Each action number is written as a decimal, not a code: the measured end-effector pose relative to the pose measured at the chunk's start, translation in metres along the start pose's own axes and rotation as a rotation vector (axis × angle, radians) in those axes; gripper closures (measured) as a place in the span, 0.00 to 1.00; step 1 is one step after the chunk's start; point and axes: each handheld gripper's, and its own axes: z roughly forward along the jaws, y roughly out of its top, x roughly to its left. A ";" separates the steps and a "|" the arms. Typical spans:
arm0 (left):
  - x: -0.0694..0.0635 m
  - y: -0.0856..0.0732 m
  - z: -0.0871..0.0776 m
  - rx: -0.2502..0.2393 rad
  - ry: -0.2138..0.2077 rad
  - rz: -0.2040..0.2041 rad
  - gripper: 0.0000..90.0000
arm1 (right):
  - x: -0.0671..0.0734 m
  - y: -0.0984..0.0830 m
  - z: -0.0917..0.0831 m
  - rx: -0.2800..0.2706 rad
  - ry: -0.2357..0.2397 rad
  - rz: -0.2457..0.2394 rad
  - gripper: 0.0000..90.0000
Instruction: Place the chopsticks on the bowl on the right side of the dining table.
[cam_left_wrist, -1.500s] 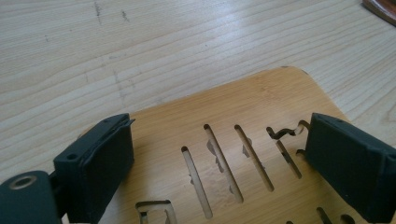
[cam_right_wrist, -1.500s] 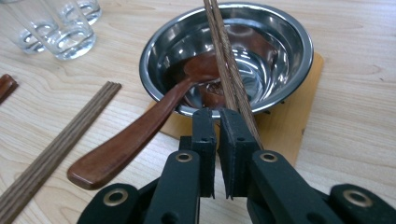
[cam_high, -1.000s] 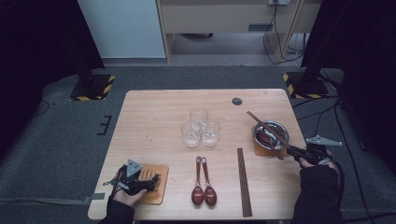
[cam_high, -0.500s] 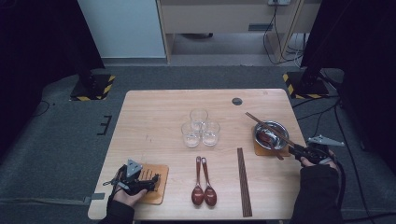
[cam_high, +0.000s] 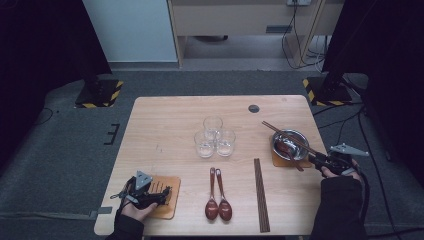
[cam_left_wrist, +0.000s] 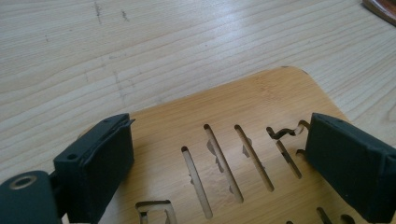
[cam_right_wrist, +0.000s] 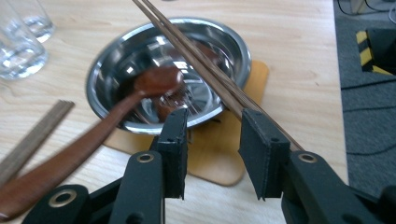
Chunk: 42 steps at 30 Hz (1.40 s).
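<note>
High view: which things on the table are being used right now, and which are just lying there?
Being used: chopsticks across the bowl, metal bowl, spoon in it, slotted wooden mat.
Just lying there: three glasses, two spoons, spare chopsticks.

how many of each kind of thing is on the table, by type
glasses: 3
wooden spoons: 3, one of them in the bowl
chopstick pairs: 2, one pair lies across the bowl
metal bowl: 1
wooden coasters: 2
total: 11

The high view is looking down on the whole tabletop (cam_high: 165, 125); the right gripper view is closing on its three-o'clock bowl (cam_right_wrist: 112, 65).
</note>
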 end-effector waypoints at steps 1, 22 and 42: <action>0.000 0.000 0.000 0.000 0.000 0.000 0.08 | 0.001 0.001 0.000 -0.004 0.004 -0.004 0.69; 0.000 0.000 0.000 0.000 0.000 0.000 0.08 | 0.016 0.034 0.015 -0.070 0.071 -0.020 0.65; 0.000 0.000 0.000 0.000 0.000 0.000 0.08 | 0.019 0.054 0.030 -0.080 0.076 -0.044 0.58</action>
